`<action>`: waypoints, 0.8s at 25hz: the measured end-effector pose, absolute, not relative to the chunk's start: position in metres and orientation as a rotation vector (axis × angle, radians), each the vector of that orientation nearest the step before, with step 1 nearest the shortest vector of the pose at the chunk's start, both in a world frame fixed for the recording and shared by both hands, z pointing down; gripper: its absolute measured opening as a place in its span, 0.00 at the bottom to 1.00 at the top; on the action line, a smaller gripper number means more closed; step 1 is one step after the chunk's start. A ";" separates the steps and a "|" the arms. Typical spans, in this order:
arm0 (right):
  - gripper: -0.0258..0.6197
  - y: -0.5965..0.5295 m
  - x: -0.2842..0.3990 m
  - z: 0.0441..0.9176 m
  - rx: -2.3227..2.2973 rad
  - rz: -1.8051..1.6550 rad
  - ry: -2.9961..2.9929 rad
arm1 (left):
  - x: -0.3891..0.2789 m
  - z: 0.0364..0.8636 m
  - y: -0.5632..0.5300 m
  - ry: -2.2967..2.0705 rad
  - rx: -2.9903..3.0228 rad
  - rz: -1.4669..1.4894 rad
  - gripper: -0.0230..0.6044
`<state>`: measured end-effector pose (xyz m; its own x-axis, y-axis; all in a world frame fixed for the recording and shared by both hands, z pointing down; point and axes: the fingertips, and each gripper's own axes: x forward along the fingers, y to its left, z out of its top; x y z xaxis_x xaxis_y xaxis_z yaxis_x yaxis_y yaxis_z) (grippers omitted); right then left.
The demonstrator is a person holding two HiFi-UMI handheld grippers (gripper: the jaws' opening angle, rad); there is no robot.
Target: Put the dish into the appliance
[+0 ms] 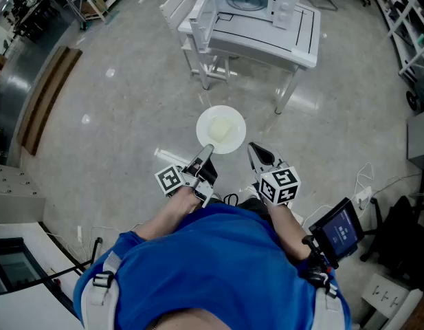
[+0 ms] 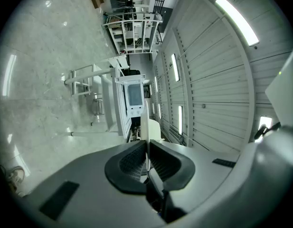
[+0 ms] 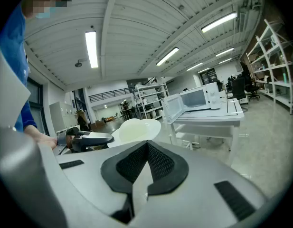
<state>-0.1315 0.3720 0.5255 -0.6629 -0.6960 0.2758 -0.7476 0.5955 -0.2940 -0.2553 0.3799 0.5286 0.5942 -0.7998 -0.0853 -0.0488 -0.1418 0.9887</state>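
The dish (image 1: 220, 129) looks glossy, the floor (image 1: 129, 102) polished.

A white microwave oven (image 1: 249, 2) stood on a white table (image 1: 266, 43). Nearer, a round white plate (image 1: 221, 129) sat between the left gripper's (image 1: 206, 151) jaws, the right gripper (image 1: 256, 153) just right of it.

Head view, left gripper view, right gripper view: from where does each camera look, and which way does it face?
Head view: on the person's head, looking steeply down at the round white plate, the left tool, the right tool and the blue-shirted torso.
Left gripper view: rides the left tool, rolled sideways, facing the open white microwave oven; its jaws clamp the plate's rim.
Right gripper view: rides the right tool, facing the oven; jaws shut, empty; a hand shows.
Shared: plate and oven, in all three.
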 end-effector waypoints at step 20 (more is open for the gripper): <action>0.04 0.374 -0.141 0.516 1.197 0.517 -2.694 | -0.259 0.525 0.377 -0.711 1.599 -0.760 0.07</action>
